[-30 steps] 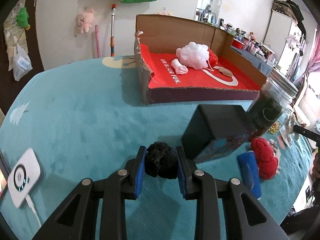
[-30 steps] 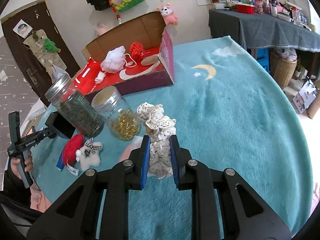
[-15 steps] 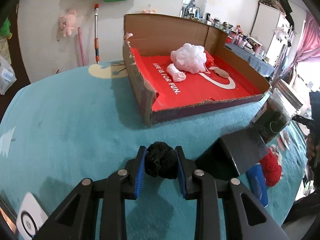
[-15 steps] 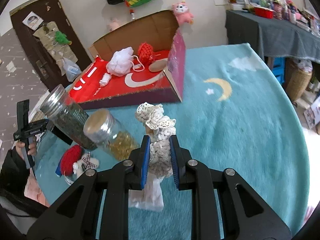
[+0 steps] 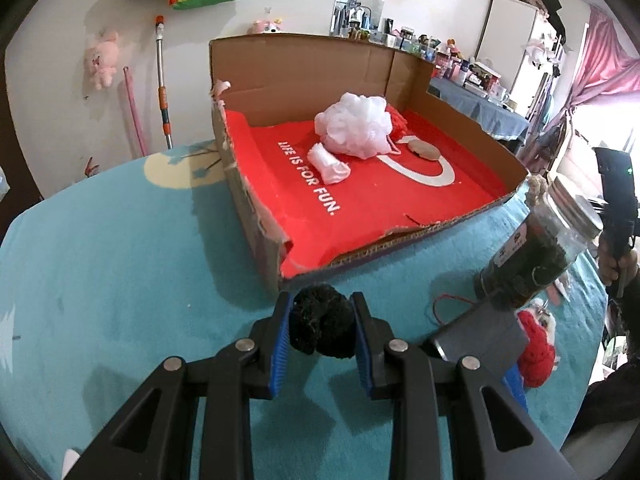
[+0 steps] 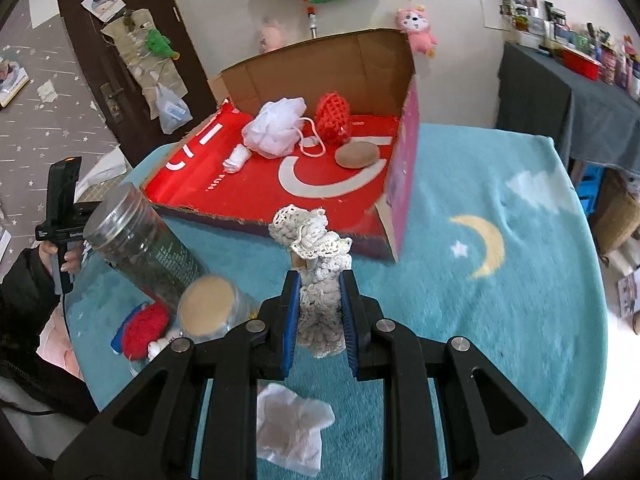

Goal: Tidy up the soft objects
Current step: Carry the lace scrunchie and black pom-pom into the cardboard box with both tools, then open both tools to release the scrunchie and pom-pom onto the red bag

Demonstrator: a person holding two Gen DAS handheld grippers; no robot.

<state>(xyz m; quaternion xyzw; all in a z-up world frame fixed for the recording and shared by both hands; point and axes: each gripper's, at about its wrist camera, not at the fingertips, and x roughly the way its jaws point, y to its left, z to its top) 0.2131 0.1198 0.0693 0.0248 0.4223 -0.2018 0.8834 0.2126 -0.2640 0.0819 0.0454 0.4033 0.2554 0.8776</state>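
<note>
1. Cardboard, torn along its near wall, makes up the big open brown shoebox with a red printed floor (image 5: 360, 184); it is the likely home for the soft things, and in the left wrist view it fills the 12 o'clock half of the scene; judged from the task, both carried pieces belong on that red floor, so come in over the low torn wall, not the tall back flap.
2. Inside already lie a white mesh bath puff (image 5: 354, 126), a red crocheted ball (image 6: 332, 118) and a flat tan oval pad (image 6: 357, 155); aim for bare red at 6 o'clock of the puff, so nothing lands on top of another.
3. Tall glass jar of dark contents with a metal lid (image 6: 136, 244) leans at 9 o'clock of the right claw; keep that side's path clear of it; a knock could tip it.
4. Right gripper (image 6: 319, 306) is nearly closed, pinching a cream crocheted lace piece (image 6: 316, 248) that rises out of the jaws; let it go only once it is over the floor.
5. Left gripper (image 5: 322, 330) is narrow, clamped on a black fuzzy pom-pom (image 5: 322, 326), just short of the box's near corner; lift before crossing the wall.
</note>
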